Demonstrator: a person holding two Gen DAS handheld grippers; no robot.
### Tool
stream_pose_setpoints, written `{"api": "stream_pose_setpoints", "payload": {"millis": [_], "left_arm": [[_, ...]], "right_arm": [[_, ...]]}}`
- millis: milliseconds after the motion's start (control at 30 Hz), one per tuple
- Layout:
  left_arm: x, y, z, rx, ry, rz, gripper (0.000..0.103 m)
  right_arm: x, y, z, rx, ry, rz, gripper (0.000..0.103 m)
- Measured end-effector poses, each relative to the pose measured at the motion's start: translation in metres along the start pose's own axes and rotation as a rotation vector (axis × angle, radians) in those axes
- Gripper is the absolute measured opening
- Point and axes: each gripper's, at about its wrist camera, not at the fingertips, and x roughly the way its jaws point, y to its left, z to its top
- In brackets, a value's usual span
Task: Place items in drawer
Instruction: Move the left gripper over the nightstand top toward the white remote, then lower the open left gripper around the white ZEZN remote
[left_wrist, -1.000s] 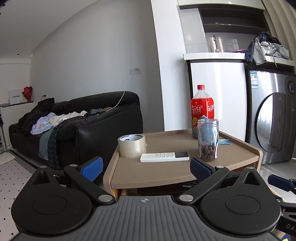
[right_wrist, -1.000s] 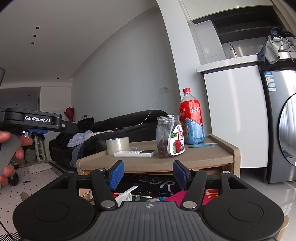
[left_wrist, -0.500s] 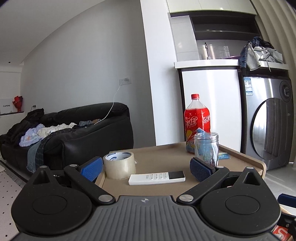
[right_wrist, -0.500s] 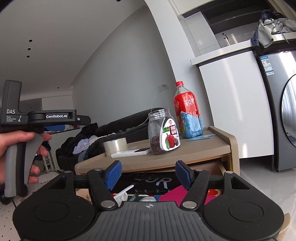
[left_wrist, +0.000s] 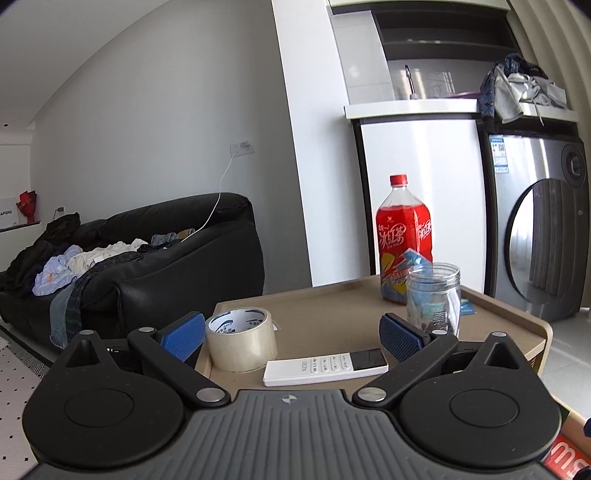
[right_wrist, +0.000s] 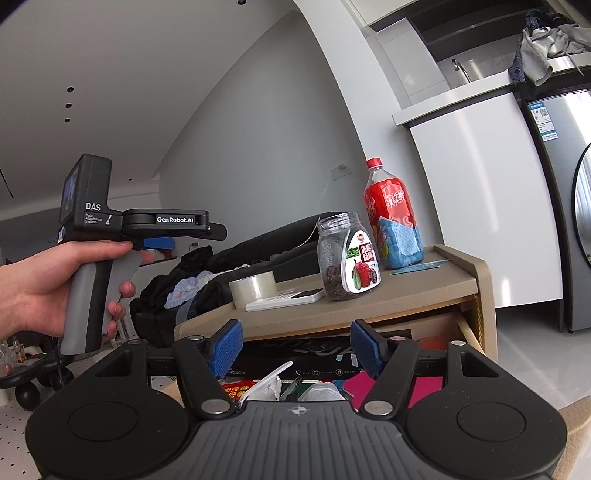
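Observation:
On the tan side table (left_wrist: 332, 325) lie a roll of clear tape (left_wrist: 241, 339), a white remote (left_wrist: 325, 366), a glass jar of dark dried fruit (left_wrist: 434, 300) and a red drink bottle (left_wrist: 403, 240). My left gripper (left_wrist: 291, 338) hovers open just before the tape and remote, holding nothing. The right gripper (right_wrist: 297, 350) is open too, low in front of the pulled-out drawer (right_wrist: 369, 373), which holds packets and a pink item. In the right wrist view the left gripper (right_wrist: 159, 232) appears in a hand, left of the table; the jar (right_wrist: 349, 254) and bottle (right_wrist: 393, 218) stand on top.
A black sofa (left_wrist: 129, 258) piled with clothes stands behind and left of the table. A white counter (left_wrist: 417, 184) and a washing machine (left_wrist: 543, 236) are to the right. A small blue card (left_wrist: 466, 306) lies by the jar.
The left gripper has risen and closed in on the table top, so the tape and remote now sit between its fingers' line. The right gripper tilted up slightly; both stay open.

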Motion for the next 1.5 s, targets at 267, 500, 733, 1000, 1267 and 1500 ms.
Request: {"api": "stream_pose_setpoints", "payload": {"millis": [267,500,733,1000,1267,1500], "left_arm": [[0.030,-0.010,0.006,0.132,0.083,0.078,0.103],[0.054,-0.025,0.010,0.272,0.123,-0.003,0.103],[0.086,-0.035,0.013,0.420,0.193,-0.105,0.103],[0.120,-0.037,0.007,0.472,0.269,-0.165,0.103],[0.150,-0.028,0.006,0.527,0.370,-0.265,0.103],[0.162,-0.021,0.005,0.509,0.422,-0.365,0.102]], "right_arm": [[-0.004,-0.004,0.003,0.008,-0.010,0.010,0.068],[-0.006,-0.010,0.005,0.017,-0.017,-0.003,0.068],[-0.009,-0.013,0.006,0.020,-0.023,-0.011,0.068],[-0.007,-0.011,0.003,0.024,-0.010,0.004,0.069],[-0.007,-0.012,0.003,0.026,-0.007,-0.001,0.069],[-0.004,-0.018,0.004,0.043,-0.002,-0.009,0.069]]}}
